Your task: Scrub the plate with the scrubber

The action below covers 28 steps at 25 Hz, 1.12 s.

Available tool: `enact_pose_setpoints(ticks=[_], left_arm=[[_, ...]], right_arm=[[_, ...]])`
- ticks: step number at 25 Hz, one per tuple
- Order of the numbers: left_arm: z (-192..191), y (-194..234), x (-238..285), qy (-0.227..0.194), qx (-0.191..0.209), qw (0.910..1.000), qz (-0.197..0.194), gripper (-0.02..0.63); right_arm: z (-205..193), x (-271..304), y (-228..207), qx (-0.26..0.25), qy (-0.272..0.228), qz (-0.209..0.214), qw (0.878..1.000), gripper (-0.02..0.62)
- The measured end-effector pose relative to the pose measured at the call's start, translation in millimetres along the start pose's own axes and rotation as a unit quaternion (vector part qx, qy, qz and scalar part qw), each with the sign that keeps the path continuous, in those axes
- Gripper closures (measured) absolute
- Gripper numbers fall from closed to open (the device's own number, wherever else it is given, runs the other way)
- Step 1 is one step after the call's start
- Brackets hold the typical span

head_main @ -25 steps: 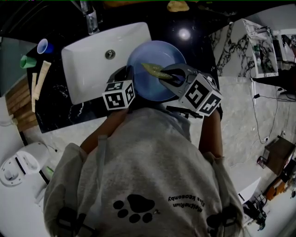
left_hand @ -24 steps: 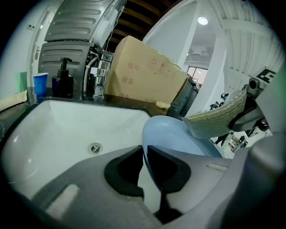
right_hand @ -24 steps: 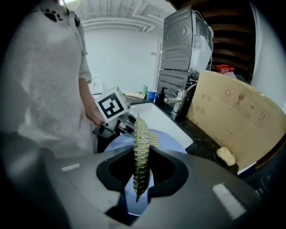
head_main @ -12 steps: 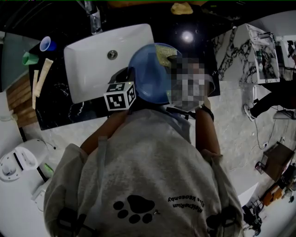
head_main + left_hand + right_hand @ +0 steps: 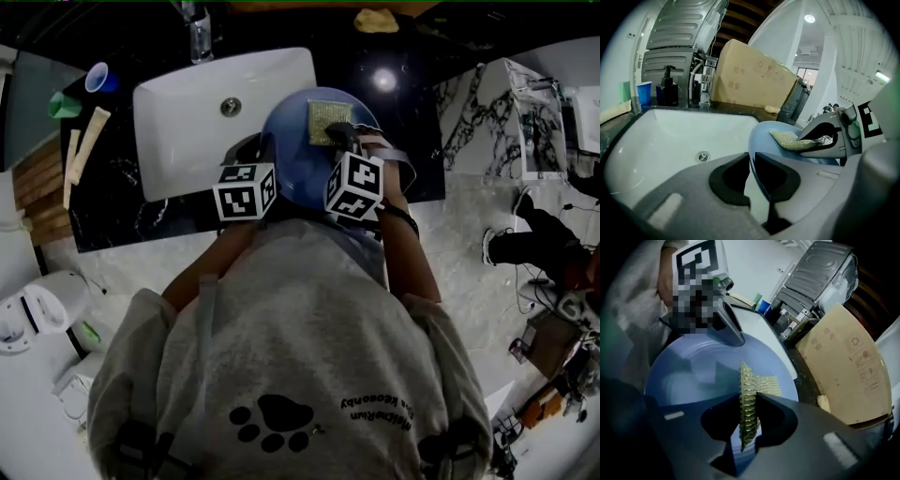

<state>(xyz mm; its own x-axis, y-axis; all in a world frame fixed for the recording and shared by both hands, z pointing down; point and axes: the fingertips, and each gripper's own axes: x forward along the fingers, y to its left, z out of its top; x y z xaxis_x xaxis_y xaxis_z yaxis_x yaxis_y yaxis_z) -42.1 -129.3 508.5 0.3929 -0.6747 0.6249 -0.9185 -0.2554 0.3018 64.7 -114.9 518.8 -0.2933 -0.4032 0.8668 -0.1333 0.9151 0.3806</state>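
Dark counter (image 5: 112, 216) runs across the upper part of the head view. White sink (image 5: 178, 122) is set into it, upper left of centre. Blue plate (image 5: 291, 159) sits at upper centre and overlaps the sink's right edge. Left gripper (image 5: 261, 155) is at the plate's left rim; in the left gripper view its jaws (image 5: 751, 161) are clamped on that rim, which passes edge-on between them. Right gripper (image 5: 343, 131) is over the plate's upper right, jaws (image 5: 749, 404) closed on the yellow-green scrubber (image 5: 748, 399), seen edge-on there. Scrubber's free end lies against the plate's upper face (image 5: 326, 120). Small blue cup (image 5: 97, 79) stands at upper left.
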Motion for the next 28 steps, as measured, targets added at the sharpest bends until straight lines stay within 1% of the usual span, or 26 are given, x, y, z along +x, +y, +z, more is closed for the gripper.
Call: enact_pose_setpoints(ticks=[2, 6, 9, 15, 20, 23, 28], left_arm=[[0, 0, 0, 0.0, 0.001, 1.0, 0.003, 0.563], [0, 1, 0, 0.0, 0.002, 1.0, 0.008, 0.56], [0, 1, 0, -0.001, 0.003, 0.9999, 0.012, 0.56], [0, 1, 0, -0.002, 0.003, 0.9999, 0.015, 0.558], [1, 1, 1, -0.004, 0.006, 0.9998, 0.017, 0.558], [1, 1, 0, -0.005, 0.008, 0.9998, 0.019, 0.557], [1, 0, 0, -0.007, 0.013, 0.9997, 0.022, 0.555]], right_arm=[[0, -2, 4, 0.013, 0.001, 0.015, 1.0, 0.52], [0, -12, 24, 0.031, 0.007, 0.078, 0.996, 0.52], [2, -22, 43, 0.04, 0.008, 0.126, 0.991, 0.52], [6, -40, 76, 0.043, 0.006, 0.199, 0.979, 0.52], [9, -50, 91, 0.061, 0.005, 0.248, 0.967, 0.52], [13, -58, 99, 0.059, -0.001, 0.277, 0.959, 0.52], [14, -73, 111, 0.061, -0.008, 0.309, 0.949, 0.522]])
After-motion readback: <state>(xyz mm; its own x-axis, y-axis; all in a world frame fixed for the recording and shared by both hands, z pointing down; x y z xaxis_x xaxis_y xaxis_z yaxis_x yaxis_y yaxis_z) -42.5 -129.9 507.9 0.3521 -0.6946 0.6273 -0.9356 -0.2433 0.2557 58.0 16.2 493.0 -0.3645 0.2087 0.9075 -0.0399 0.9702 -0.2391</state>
